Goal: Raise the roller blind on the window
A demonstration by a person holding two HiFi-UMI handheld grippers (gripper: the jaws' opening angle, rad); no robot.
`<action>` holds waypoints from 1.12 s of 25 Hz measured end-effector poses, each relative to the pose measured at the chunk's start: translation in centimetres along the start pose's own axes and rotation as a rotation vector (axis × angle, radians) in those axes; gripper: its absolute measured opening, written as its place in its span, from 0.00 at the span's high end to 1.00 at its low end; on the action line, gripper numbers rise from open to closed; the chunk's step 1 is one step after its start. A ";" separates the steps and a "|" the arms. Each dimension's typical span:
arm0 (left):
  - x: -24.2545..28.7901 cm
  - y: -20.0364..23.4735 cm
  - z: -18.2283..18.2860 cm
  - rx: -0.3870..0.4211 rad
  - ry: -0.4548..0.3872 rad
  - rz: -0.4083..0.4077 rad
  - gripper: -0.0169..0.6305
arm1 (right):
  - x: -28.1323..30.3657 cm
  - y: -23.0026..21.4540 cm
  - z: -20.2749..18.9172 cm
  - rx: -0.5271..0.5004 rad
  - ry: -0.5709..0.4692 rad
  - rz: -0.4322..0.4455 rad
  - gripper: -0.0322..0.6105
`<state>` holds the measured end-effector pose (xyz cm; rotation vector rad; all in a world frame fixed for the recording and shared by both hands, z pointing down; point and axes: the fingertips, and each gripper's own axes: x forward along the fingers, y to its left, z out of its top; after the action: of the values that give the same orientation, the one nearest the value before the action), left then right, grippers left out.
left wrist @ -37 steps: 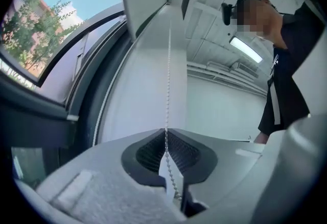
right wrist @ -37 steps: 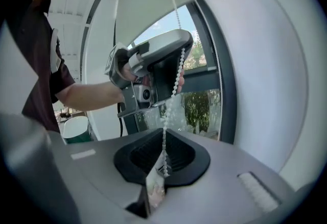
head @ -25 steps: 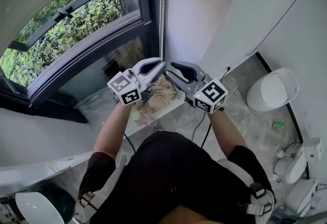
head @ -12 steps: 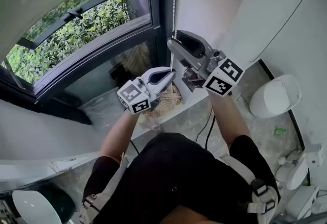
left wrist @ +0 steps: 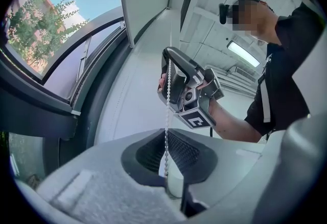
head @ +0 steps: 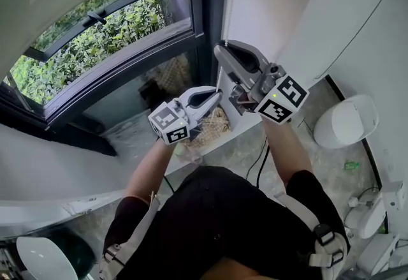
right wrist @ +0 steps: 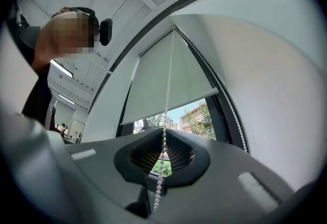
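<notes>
**Head view**
- Item 1: my left gripper [head: 212, 95], held low in front of the window [head: 137, 58]. Green foliage [head: 83, 46] shows beyond the glass.
- Item 2: my right gripper [head: 222, 52], just above the left one. Both are at the window's right-hand frame.

**Left gripper view**
- Item 3: bead chain [left wrist: 166, 110], white, hanging straight down into my left gripper, whose jaws are pinched together on it. The same chain runs up into my right gripper, which sits higher in this view.

**Right gripper view**
- Item 4: roller blind [right wrist: 168, 80], pale and partly lowered. Its bottom bar [right wrist: 169, 106] crosses the window, with trees and sky beneath.
- The chain drops from above into my right gripper. Its jaws have just been closing and now clamp the chain.
- Item 5: second chain run [right wrist: 236, 116], hanging along the frame at the right.
</notes>
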<state>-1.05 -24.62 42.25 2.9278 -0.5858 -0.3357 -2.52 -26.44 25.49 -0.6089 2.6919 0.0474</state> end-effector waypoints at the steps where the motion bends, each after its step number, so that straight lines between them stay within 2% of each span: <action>1: 0.1 0.1 -0.5 0.002 0.014 0.000 0.95 | -0.1 0.0 -0.4 -0.015 0.014 -0.006 0.92; 4: 0.1 0.7 -3.1 -0.020 0.083 0.009 0.95 | -0.8 -0.3 -3.0 -0.026 0.069 -0.030 0.93; 7: -0.5 1.6 -8.0 -0.104 0.169 0.037 0.95 | -2.4 -1.0 -7.4 0.022 0.135 -0.060 0.93; 13: -3.4 1.9 -19.7 -0.247 0.428 0.085 0.95 | -6.9 -1.5 -19.2 0.028 0.398 -0.096 0.93; 15: -4.2 1.5 -21.2 -0.264 0.457 0.082 0.94 | -7.9 -1.3 -20.7 0.044 0.424 -0.101 0.92; 17: -4.6 1.7 -21.0 -0.243 0.449 0.087 0.92 | -8.1 -1.3 -20.6 0.053 0.418 -0.107 0.92; 18: -4.7 2.0 -20.4 -0.225 0.441 0.090 0.84 | -8.0 -1.4 -20.5 0.043 0.421 -0.107 0.92; 19: -4.8 2.4 -19.6 -0.209 0.423 0.095 0.80 | -7.9 -1.6 -20.4 0.030 0.428 -0.106 0.92; 21: -5.0 3.5 -16.9 -0.192 0.351 0.114 0.79 | -7.9 -1.8 -20.4 0.026 0.437 -0.104 0.92; 24: -5.2 4.8 -11.0 -0.146 0.212 0.137 0.78 | -8.1 -2.0 -20.4 0.055 0.428 -0.108 0.92; 28: -3.0 4.4 -1.7 -0.015 0.069 0.081 0.78 | -7.9 -1.8 -20.4 0.064 0.422 -0.096 0.92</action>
<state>-4.98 -27.33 45.24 2.8779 -0.6867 -0.2280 -2.43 -27.15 47.46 -0.8035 3.0461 -0.2152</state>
